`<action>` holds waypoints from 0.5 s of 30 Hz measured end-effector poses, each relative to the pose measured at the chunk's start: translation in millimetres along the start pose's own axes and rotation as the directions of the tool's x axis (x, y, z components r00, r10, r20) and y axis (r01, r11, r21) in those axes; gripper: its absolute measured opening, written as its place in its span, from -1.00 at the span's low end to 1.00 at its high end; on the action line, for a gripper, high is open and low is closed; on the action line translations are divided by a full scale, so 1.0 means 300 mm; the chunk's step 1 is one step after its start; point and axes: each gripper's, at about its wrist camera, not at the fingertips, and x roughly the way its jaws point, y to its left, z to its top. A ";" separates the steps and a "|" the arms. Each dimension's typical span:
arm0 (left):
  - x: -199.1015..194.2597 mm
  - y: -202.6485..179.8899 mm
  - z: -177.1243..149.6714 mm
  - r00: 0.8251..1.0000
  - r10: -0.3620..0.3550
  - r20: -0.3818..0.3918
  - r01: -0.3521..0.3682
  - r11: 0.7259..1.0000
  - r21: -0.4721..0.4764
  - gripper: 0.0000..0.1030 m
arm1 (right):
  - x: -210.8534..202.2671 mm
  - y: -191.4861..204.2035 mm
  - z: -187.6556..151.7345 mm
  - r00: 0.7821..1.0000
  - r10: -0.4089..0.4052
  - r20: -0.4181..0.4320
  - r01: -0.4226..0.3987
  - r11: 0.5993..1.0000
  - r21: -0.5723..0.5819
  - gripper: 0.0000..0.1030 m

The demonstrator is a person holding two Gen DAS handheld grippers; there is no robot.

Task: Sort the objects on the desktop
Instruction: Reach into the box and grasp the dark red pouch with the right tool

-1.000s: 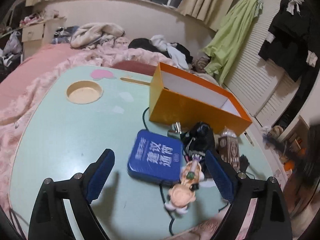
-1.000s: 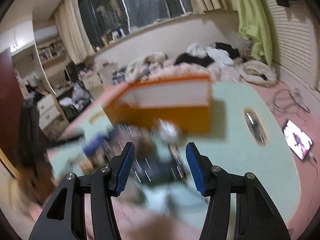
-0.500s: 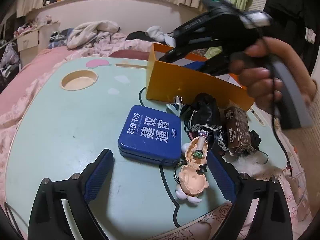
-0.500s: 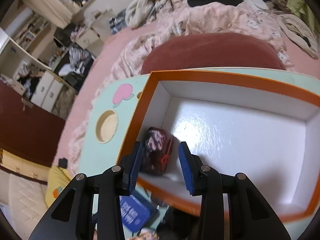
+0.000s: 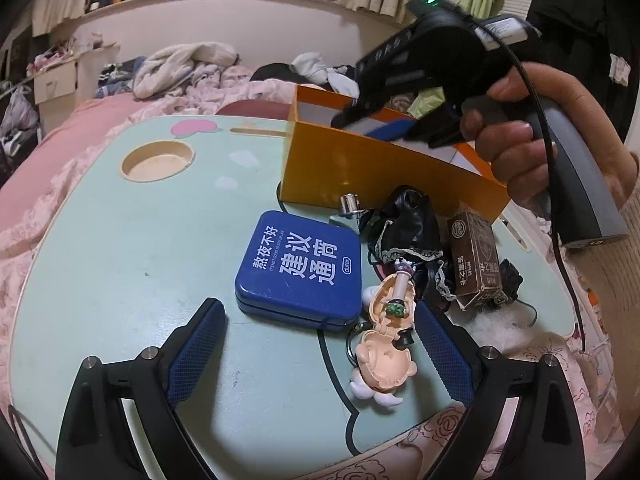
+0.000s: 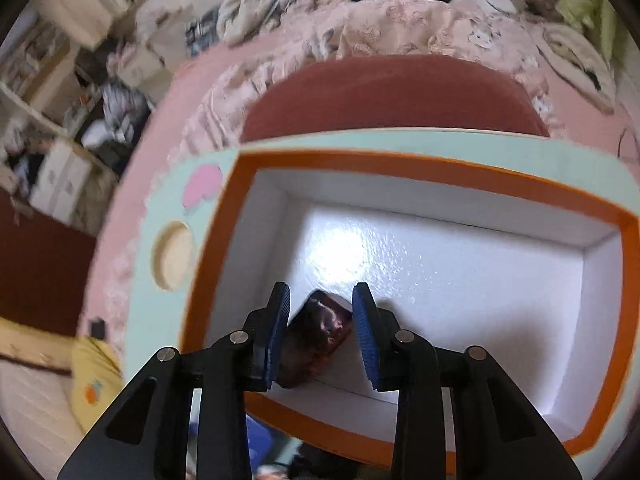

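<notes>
An orange box [image 6: 400,164] with a white inside stands on the mint table [image 5: 120,240]. A dark red packet [image 6: 320,332] lies tilted in its near left corner. My right gripper [image 6: 320,312] hangs over it with the jaws closing. The packet shows between them, and I see no firm press. In the left wrist view a hand holds the right gripper [image 5: 384,126] dipped into the orange box [image 5: 360,168]. My left gripper [image 5: 320,344] is open low over the table. A blue tin [image 5: 300,268] and a small doll figure [image 5: 384,344] lie just ahead of it.
Black lacy cloth [image 5: 408,232], a brown carton [image 5: 476,256], a small metal cap [image 5: 349,204] and a black cable lie crowded between the tin and the box. A round cup recess [image 5: 158,160] sits at the table's far left. Pink bedding surrounds the table.
The right gripper swept in from the right and now stands over the orange box with its jaws narrower, the red packet showing between them. The left gripper has hardly moved.
</notes>
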 end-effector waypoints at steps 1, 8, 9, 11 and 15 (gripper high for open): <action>0.001 -0.001 0.000 1.000 -0.001 0.000 0.001 1.000 0.000 0.85 | -0.017 0.003 0.001 0.999 0.001 0.037 -0.001 1.000 0.001 -0.32; -0.001 0.000 0.000 1.000 0.000 0.000 0.000 1.000 0.000 0.85 | 0.106 0.069 -0.006 0.995 -0.010 -0.102 0.000 0.995 -0.098 0.01; 0.000 0.000 0.000 1.000 -0.001 -0.001 0.001 1.000 -0.001 0.85 | 0.143 0.067 -0.009 0.989 -0.047 -0.141 0.032 0.993 -0.110 0.00; -0.002 0.002 0.001 1.000 -0.005 0.001 0.005 1.000 -0.003 0.85 | 0.164 0.089 -0.011 0.985 -0.152 -0.083 0.136 0.975 -0.174 -0.32; -0.004 0.001 0.001 1.000 -0.007 0.003 0.007 1.000 -0.004 0.86 | 0.187 0.061 -0.014 0.992 -0.105 -0.070 0.095 0.986 -0.135 -0.48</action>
